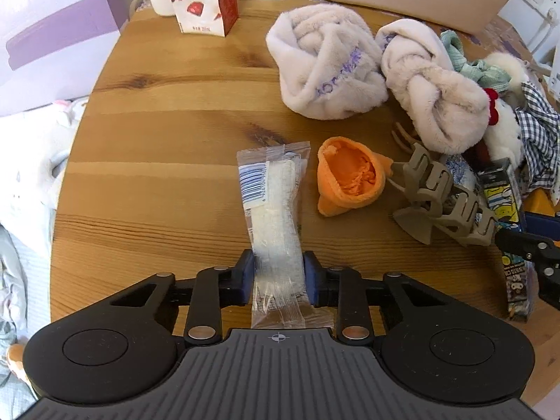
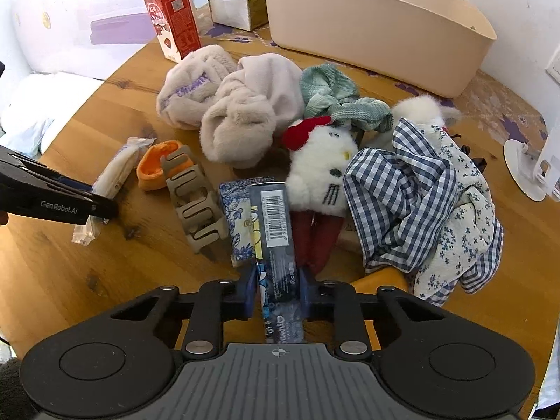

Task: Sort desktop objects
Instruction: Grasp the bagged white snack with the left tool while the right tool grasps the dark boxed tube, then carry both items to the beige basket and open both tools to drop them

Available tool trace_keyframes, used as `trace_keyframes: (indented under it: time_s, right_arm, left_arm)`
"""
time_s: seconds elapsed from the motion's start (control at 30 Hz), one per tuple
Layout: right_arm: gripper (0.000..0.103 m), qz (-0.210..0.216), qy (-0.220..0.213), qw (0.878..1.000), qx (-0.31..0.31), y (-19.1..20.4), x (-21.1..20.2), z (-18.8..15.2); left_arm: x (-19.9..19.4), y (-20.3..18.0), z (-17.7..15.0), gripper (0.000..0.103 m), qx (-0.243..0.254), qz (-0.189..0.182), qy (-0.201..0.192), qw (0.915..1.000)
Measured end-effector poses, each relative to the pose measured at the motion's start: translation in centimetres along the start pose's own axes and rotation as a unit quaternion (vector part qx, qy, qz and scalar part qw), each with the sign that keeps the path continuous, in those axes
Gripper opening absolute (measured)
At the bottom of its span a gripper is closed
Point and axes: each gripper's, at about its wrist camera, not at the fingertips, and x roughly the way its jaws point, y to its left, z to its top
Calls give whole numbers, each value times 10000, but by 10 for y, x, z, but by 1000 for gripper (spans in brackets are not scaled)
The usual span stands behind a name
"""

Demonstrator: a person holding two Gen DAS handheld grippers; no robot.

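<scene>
Left wrist view: the left gripper (image 1: 279,273) clamps a clear plastic-wrapped white packet (image 1: 273,210) lying on the round wooden table (image 1: 157,140) — beside an orange knitted cap (image 1: 346,182). The right gripper (image 2: 278,292) grasps a long dark printed box (image 2: 276,245) beside the khaki plastic hair claw (image 2: 194,203).

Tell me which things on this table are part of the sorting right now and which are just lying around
In hand now:
- clear packet, pinched by the left gripper
- dark box, clamped by the right gripper
- beige bin, a likely destination

Lying about:
- fluffy slippers
- hair claw
- orange sock
- milk carton
- checked cloth
</scene>
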Motion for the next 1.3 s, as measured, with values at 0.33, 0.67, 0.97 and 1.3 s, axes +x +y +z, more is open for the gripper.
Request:
trace_keyframes:
  time_s: [0.33, 0.67, 0.97, 1.3]
  right_arm:
    - [22, 147, -355, 9992, -53, -8, -35, 0]
    - [22, 138, -926, 9956, 33, -22, -76, 17]
    - [22, 91, -1475, 9885, 305, -51, -97, 56]
    - [22, -362, -1998, 9790, 194, -77, -111, 112]
  left_arm:
    - [-33, 6, 20, 26, -74, 7, -282, 9996]
    - [-79, -7, 46, 26, -178, 97, -829, 9964]
    - [-121, -10, 88, 26, 92, 129, -1490, 9887]
    - [-146, -28, 150, 26, 445, 98, -2156, 9754]
